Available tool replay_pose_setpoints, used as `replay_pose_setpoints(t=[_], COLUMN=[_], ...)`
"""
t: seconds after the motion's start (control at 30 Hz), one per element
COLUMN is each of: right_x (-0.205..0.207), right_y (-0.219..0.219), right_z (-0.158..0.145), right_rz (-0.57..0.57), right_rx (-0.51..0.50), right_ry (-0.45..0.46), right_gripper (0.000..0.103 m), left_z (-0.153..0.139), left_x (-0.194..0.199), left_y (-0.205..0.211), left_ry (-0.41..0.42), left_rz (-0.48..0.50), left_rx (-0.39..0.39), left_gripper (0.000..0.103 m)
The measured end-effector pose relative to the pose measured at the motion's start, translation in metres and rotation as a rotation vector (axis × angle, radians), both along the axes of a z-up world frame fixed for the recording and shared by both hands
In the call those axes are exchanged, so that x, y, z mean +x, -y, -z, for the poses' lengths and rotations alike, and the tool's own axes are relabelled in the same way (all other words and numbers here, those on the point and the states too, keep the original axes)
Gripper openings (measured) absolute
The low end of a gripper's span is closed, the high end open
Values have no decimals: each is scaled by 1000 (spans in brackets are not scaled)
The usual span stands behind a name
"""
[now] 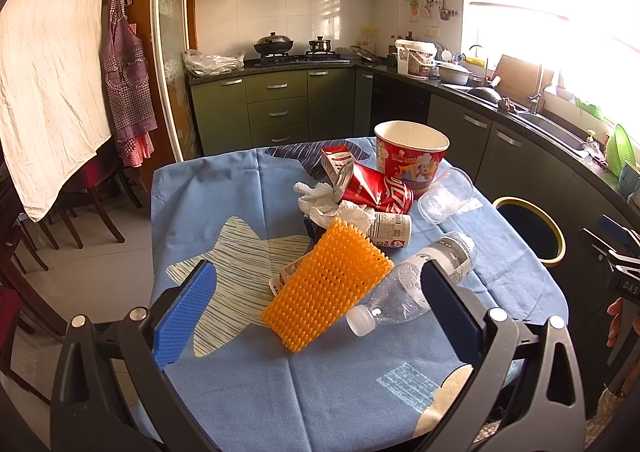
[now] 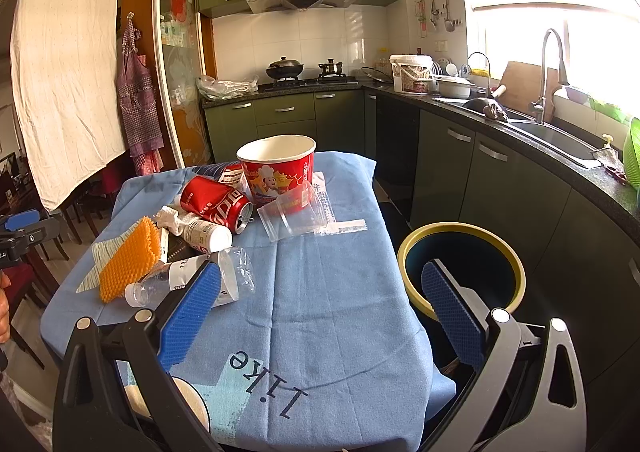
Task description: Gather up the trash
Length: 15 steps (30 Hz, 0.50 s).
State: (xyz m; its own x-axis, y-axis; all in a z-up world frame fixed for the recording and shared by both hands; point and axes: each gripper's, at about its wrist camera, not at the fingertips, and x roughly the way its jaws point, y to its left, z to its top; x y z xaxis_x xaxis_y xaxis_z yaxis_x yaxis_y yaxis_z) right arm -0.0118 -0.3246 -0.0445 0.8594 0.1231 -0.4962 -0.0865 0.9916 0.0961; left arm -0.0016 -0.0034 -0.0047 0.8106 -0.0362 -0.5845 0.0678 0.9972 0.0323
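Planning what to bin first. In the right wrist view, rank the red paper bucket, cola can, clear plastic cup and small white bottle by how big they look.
1. Red paper bucket.
2. Cola can and clear plastic cup: look alike, unranked.
3. Small white bottle.

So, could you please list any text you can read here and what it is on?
"like", seen upside down: blue tablecloth.
Coca-Cola script, partly visible: red can.
Print on the water bottle label, small white bottle and paper bucket: too small to read.
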Motion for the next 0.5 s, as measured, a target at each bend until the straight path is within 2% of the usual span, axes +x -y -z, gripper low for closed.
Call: replay_pose_setpoints(t=[0.33,0.5], right_x=[2,22], right_y=[2,2], right_z=[-1,-13], right_rz=[-3,-41], right_rx=[-7,-32], right_ry=[-5,-11], right_gripper=[99,99], left_z=[0,0], left_x=[0,13], left_y=[0,0], left_ry=[-1,-22], left_rz=[0,9], left_rx=[0,2], left_gripper=[97,97])
